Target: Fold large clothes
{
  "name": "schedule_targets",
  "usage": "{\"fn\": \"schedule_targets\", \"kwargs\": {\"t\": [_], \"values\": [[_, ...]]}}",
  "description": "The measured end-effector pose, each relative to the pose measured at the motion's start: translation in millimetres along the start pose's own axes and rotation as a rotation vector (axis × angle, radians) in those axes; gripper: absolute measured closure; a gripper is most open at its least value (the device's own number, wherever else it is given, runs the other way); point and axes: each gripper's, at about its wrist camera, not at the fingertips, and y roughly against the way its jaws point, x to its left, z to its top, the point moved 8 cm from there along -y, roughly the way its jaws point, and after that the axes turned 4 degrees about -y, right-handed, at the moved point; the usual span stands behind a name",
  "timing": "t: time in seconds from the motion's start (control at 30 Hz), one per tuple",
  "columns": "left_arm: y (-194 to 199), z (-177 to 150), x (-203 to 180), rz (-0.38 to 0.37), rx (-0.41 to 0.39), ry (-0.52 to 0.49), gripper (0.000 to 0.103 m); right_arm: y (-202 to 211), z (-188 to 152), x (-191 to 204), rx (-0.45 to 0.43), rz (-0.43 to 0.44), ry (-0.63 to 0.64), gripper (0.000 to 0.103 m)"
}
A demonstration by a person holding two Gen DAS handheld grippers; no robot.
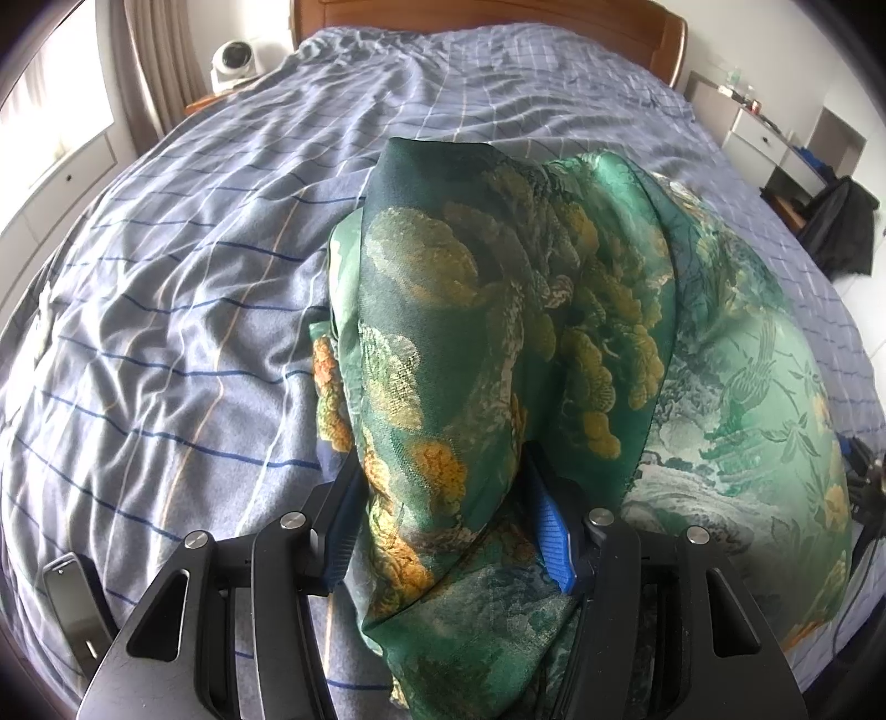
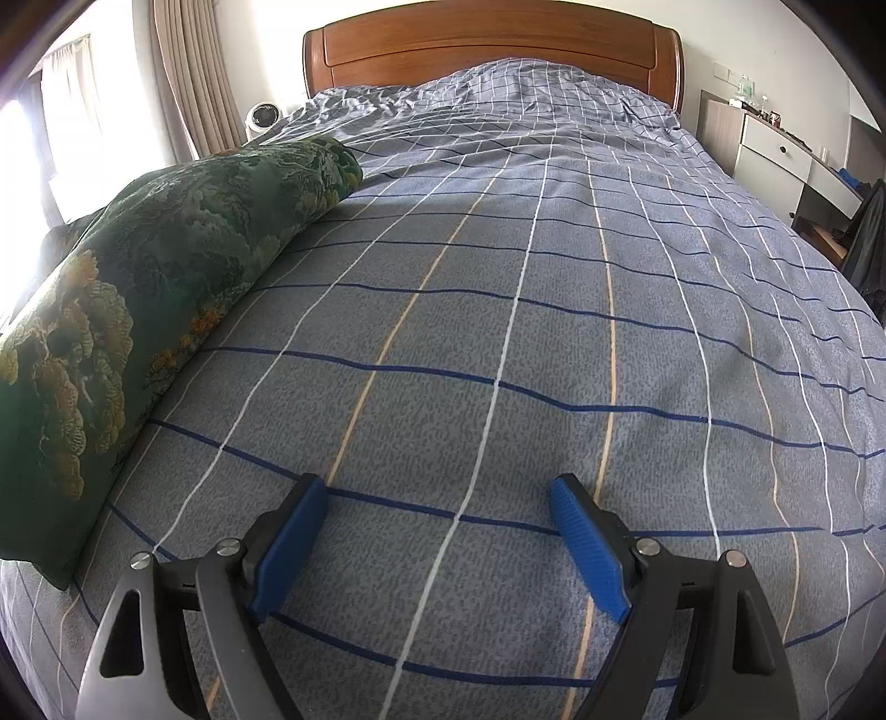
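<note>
A large green silky garment with yellow and white floral print lies bunched on the blue checked bed cover. A fold of it drapes over and between the fingers of my left gripper, whose jaws stand wide apart; the blue pad of the right finger shows beside the cloth. In the right wrist view the garment lies as a long folded strip at the left. My right gripper is open and empty over the bare cover, to the right of the garment.
A wooden headboard stands at the far end. A white fan sits left of the bed by the curtains. A white drawer unit and dark hanging clothes are at the right.
</note>
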Motion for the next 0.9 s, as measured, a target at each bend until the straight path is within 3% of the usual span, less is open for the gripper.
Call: {"fn": "schedule_targets", "kwargs": {"t": [0.9], "values": [[0.5, -0.2, 2.2, -0.012, -0.016, 0.01, 0.044, -0.1, 0.1, -0.4, 0.0, -0.001, 0.0, 0.018]]}}
